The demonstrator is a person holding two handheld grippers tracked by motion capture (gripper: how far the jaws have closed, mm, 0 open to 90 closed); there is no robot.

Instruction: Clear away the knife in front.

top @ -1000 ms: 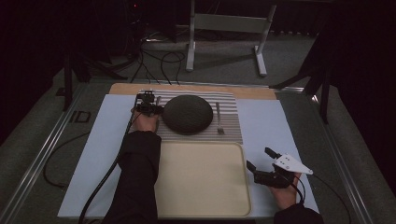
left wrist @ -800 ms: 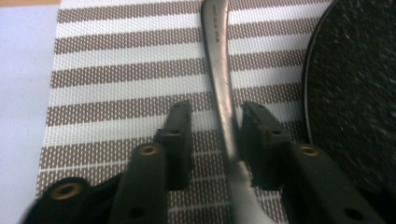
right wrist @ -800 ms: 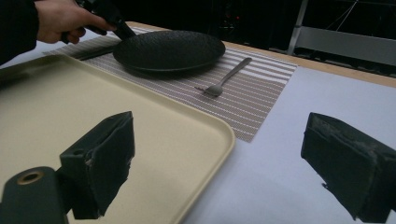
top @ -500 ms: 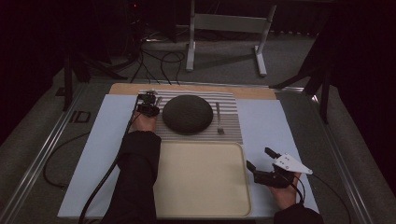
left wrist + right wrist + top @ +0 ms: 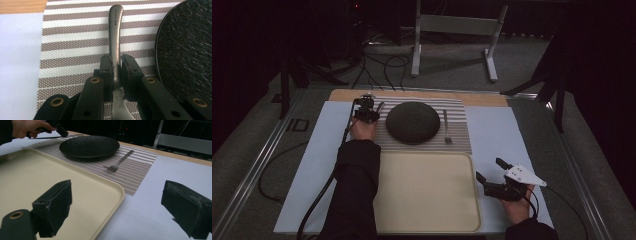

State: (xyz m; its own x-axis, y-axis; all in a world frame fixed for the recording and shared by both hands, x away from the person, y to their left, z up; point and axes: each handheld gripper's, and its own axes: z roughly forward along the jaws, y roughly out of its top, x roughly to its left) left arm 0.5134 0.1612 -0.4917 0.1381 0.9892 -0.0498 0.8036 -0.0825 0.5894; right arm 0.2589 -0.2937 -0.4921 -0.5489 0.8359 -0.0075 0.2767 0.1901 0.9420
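My left gripper [image 5: 116, 63] is shut on the handle of a grey metal utensil [image 5: 115, 30], its jaws having just closed on it. The utensil lies on a striped placemat [image 5: 75, 37], just left of a black plate [image 5: 185, 50]. From above, this gripper [image 5: 368, 107] sits at the mat's far left corner beside the plate [image 5: 413, 122]. A fork [image 5: 446, 127] lies on the mat right of the plate. My right gripper [image 5: 491, 170] stands open and holds nothing, low over the blue cloth by the right rim of a cream tray [image 5: 427, 195]. Its own view [image 5: 125, 205] faces the fork [image 5: 121, 160] and plate [image 5: 90, 146].
The cream tray [image 5: 37, 170] lies bare in front of the placemat [image 5: 459, 112]. A wooden strip [image 5: 482, 97] runs along the far table edge. A metal stand [image 5: 452, 30] and cables sit on the floor beyond.
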